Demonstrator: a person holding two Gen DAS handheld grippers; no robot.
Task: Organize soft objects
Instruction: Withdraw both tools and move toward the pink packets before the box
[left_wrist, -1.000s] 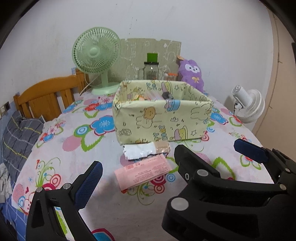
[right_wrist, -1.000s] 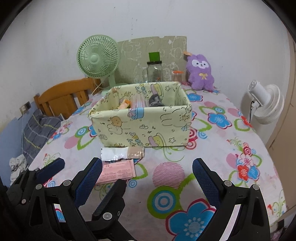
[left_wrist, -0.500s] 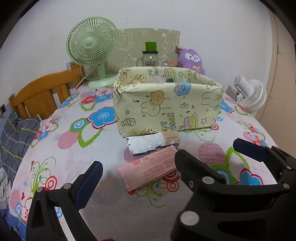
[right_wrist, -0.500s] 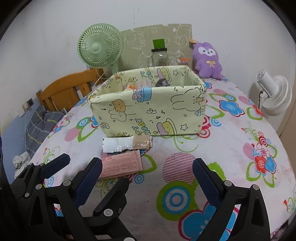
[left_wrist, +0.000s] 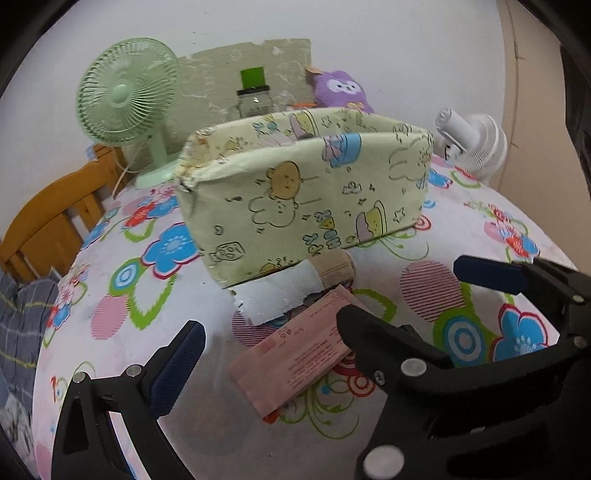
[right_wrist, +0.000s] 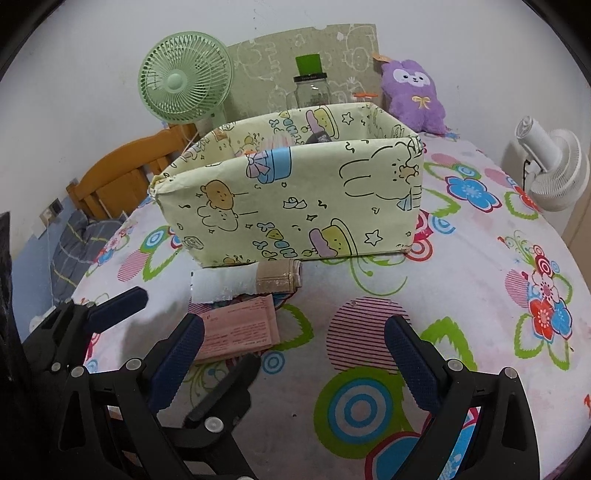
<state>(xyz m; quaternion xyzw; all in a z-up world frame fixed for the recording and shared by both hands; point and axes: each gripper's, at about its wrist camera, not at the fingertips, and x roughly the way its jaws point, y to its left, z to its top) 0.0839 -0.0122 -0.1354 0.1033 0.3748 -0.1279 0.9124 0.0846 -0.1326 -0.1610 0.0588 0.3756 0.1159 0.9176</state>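
Left claw (left_wrist: 266, 350), spread wide, hangs over the pink packet (left_wrist: 295, 358).

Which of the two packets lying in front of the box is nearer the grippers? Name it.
The flat pink packet. It lies closest to the open jaws, while the white-and-tan roll sits behind it, against the box.

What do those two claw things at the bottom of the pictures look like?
Both look alike: the left claw and right claw are black plastic frames with silver rivets, each carrying two long fingers faced with dark blue ribbed pads. No cables, markings or sleeves show.
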